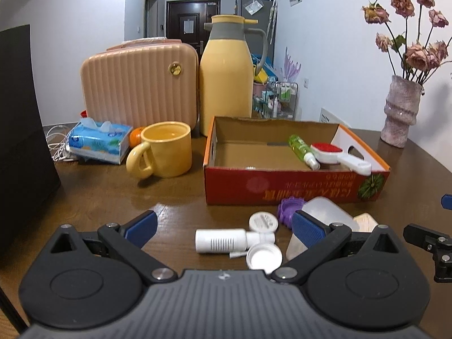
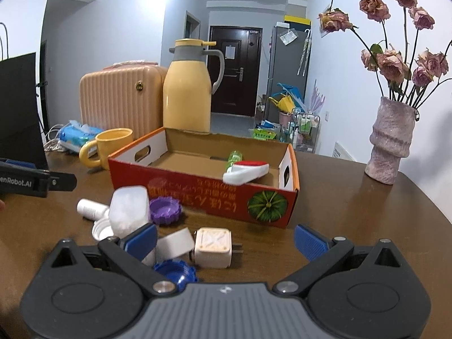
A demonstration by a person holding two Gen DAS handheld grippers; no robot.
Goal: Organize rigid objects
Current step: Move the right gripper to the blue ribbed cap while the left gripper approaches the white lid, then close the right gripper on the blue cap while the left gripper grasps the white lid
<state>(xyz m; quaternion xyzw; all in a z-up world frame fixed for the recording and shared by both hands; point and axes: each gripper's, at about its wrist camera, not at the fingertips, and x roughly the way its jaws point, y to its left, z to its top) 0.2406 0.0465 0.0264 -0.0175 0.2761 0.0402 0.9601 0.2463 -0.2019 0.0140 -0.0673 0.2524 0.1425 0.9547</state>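
A red cardboard box (image 1: 282, 189) (image 2: 197, 192) lies open on the brown table, holding a green tube (image 1: 302, 148) and a red-and-white brush (image 1: 339, 155) (image 2: 245, 172). In front of it are loose items: a white bottle (image 1: 220, 240) (image 2: 90, 208), white caps (image 1: 263, 221), a purple cap (image 1: 289, 209) (image 2: 165, 210), a translucent container (image 1: 327, 212) (image 2: 128, 210), a white plug adapter (image 2: 213, 247) and a blue cap (image 2: 175, 272). My left gripper (image 1: 224, 227) stands open over the bottle. My right gripper (image 2: 226, 241) is open around the adapter without touching it.
A yellow mug (image 1: 163, 149), yellow thermos jug (image 1: 226, 79), pink case (image 1: 138, 87), tissue pack (image 1: 99, 141) and orange (image 1: 135, 137) stand behind on the left. A pink vase of dried roses (image 2: 391, 144) sits at the right. A black panel (image 1: 19, 130) blocks the left.
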